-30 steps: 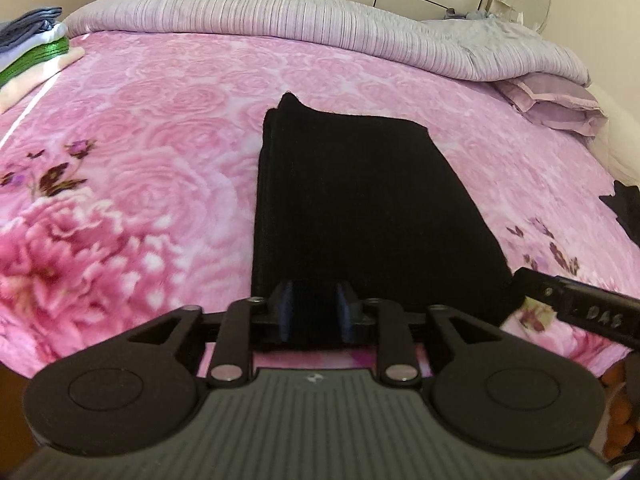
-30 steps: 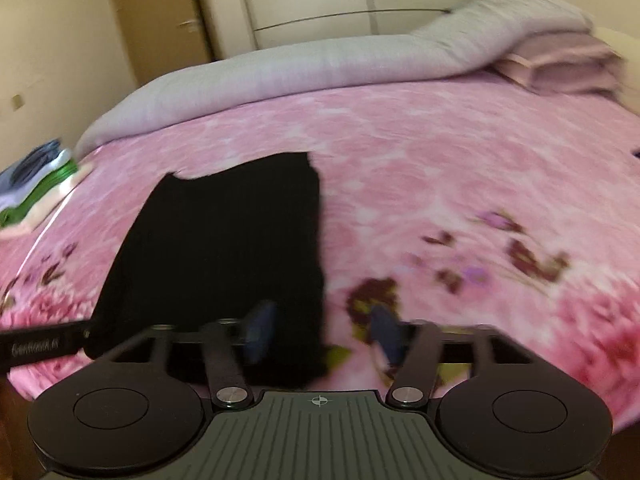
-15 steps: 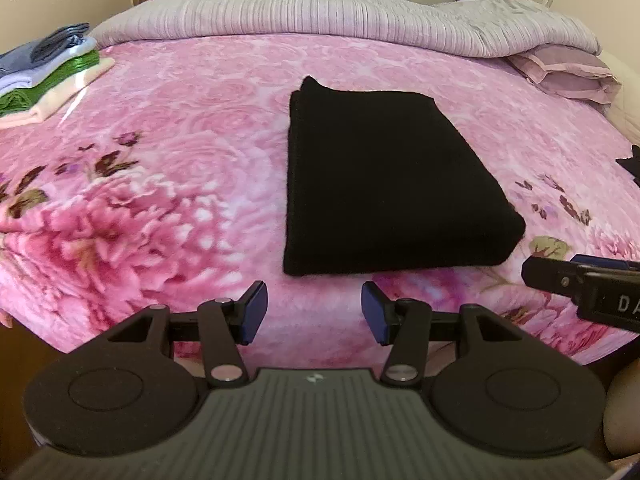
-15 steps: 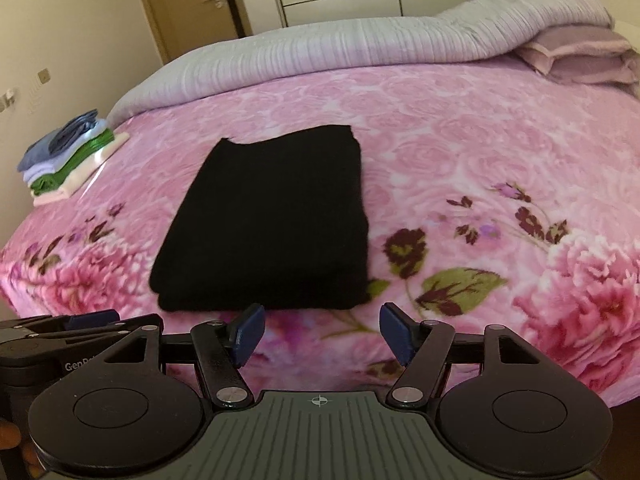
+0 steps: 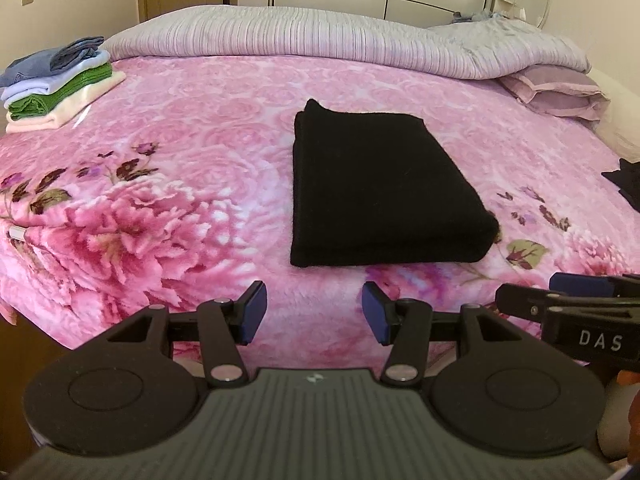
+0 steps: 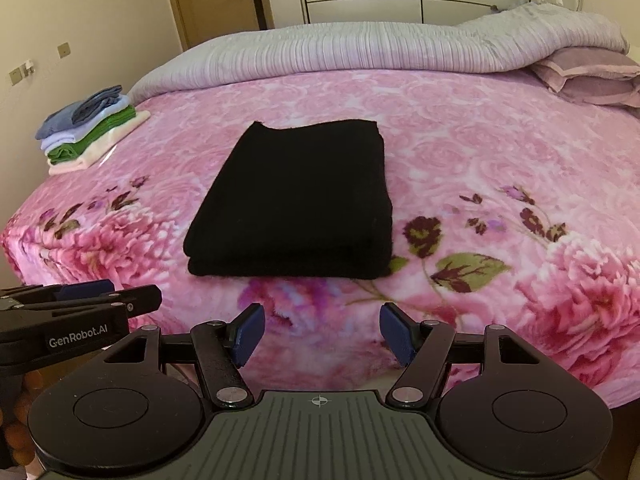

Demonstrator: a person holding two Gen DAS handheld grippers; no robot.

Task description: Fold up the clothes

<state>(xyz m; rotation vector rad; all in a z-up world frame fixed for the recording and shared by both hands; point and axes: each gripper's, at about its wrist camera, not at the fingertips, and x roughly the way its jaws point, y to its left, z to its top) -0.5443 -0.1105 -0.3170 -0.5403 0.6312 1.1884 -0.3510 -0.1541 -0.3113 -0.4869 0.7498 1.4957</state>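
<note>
A black garment (image 5: 372,188) lies folded into a neat rectangle on the pink floral bedspread (image 5: 192,152); it also shows in the right wrist view (image 6: 300,200). My left gripper (image 5: 314,312) is open and empty, held off the bed's near edge, short of the garment. My right gripper (image 6: 322,334) is open and empty too, also back from the near edge. The right gripper shows at the right of the left wrist view (image 5: 580,300), and the left gripper at the left of the right wrist view (image 6: 80,300).
A stack of folded clothes (image 5: 56,80) sits at the bed's far left, also in the right wrist view (image 6: 88,128). A rolled lilac duvet (image 5: 340,40) and pillows (image 5: 556,92) lie along the head. Another dark item (image 5: 628,176) lies at the right edge.
My left gripper was shut on the garment's near edge a second ago; it has opened and let go. Both grippers have pulled back from the garment off the bed's edge.
</note>
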